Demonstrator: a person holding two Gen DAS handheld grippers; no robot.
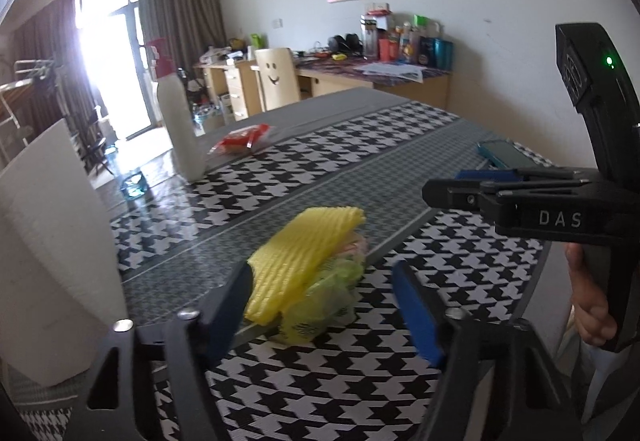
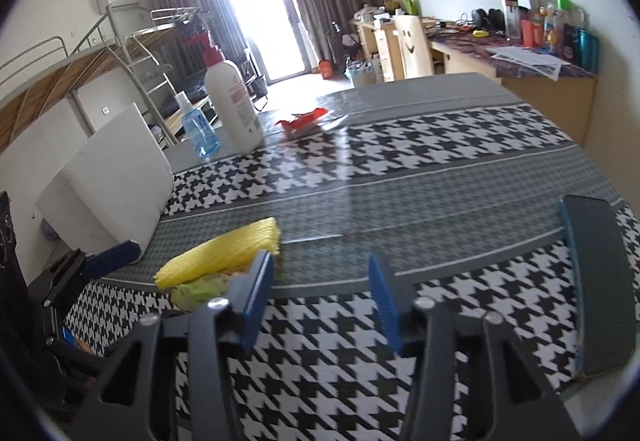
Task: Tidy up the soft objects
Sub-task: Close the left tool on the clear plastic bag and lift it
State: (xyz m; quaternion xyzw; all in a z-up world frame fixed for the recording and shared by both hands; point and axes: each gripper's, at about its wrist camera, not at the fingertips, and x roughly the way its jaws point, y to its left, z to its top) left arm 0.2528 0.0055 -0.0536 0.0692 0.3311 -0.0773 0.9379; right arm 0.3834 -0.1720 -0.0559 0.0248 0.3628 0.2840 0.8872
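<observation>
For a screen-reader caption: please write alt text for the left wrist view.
The open left gripper hovers over a yellow foam sheet lying on a green mesh on a houndstooth table. The right gripper reaches in from the right; a white bottle stands behind.

Open tablecloth [image 2: 400,169] straight ahead of my right gripper [image 2: 322,301], jaws apart, nothing between them. To its left the yellow foam pile [image 2: 224,255] sits close, and behind that the white box [image 2: 108,177] walls off that side. My left gripper [image 1: 324,305] is spread around the near end of the pile. Far side: white bottle [image 2: 232,105], blue bottle [image 2: 198,129] and red packet [image 2: 304,121] stand clustered. On the right a phone [image 2: 596,281] lies flat, near the edge.
</observation>
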